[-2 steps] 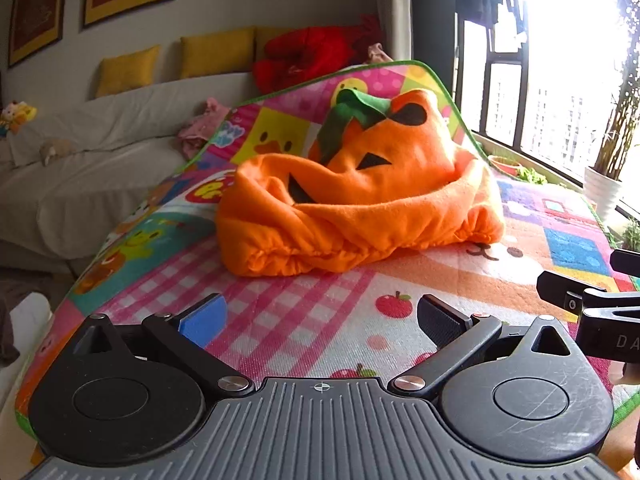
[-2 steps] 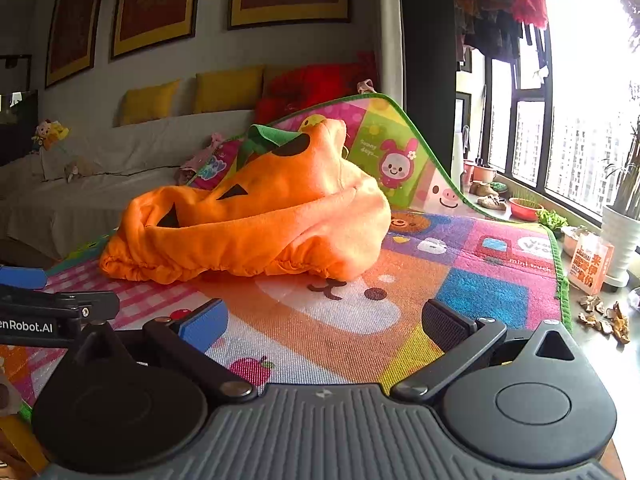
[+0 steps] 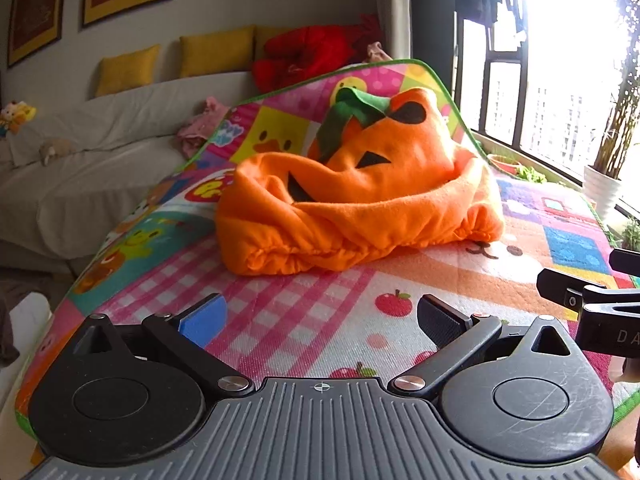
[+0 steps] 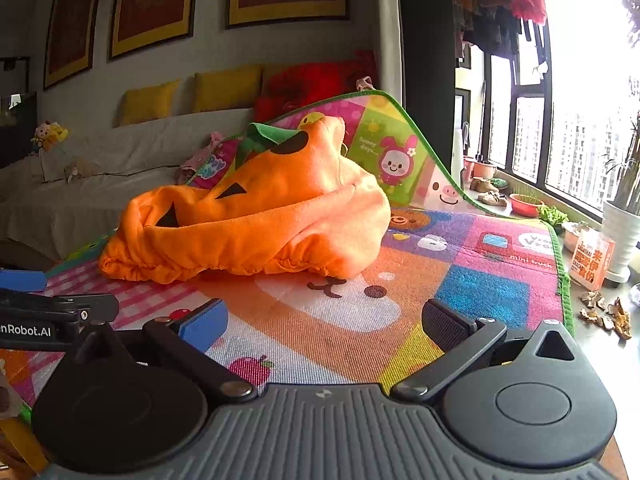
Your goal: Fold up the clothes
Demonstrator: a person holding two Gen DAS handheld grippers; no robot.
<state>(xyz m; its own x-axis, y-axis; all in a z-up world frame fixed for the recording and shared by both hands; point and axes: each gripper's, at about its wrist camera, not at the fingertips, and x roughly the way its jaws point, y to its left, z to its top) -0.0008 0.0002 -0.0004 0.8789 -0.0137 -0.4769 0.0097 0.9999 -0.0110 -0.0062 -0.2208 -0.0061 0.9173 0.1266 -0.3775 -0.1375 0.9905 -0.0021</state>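
Garment: an orange pumpkin costume (image 3: 360,204) with black face patches and a green felt collar is seen crumpled in a heap, its gathered elastic hem turned toward the cameras.
Garment position: it is laid on the play mat (image 3: 320,312), toward the mat's far end, in front of the part of the mat that is curled upward.
Play mat: a colourful cartoon-print sheet with pink checks, apples and a bear face; the surface beneath it cannot be made out.
Left gripper (image 3: 320,320): released, with the jaws spread wide and nothing held between them; it is kept above the near part of the mat, apart from the costume.
Right gripper (image 4: 324,324): released likewise, jaws wide and nothing gripped; it is held over the bear-face print, short of the costume's hem, just beside the left gripper.
Sofa (image 3: 80,176): a pale covered sofa is seen beyond the mat's left edge, with yellow cushions (image 3: 216,54) along its back.
Window (image 4: 580,140): seen past the mat's right edge, with a white plant pot (image 4: 622,240) at its sill.
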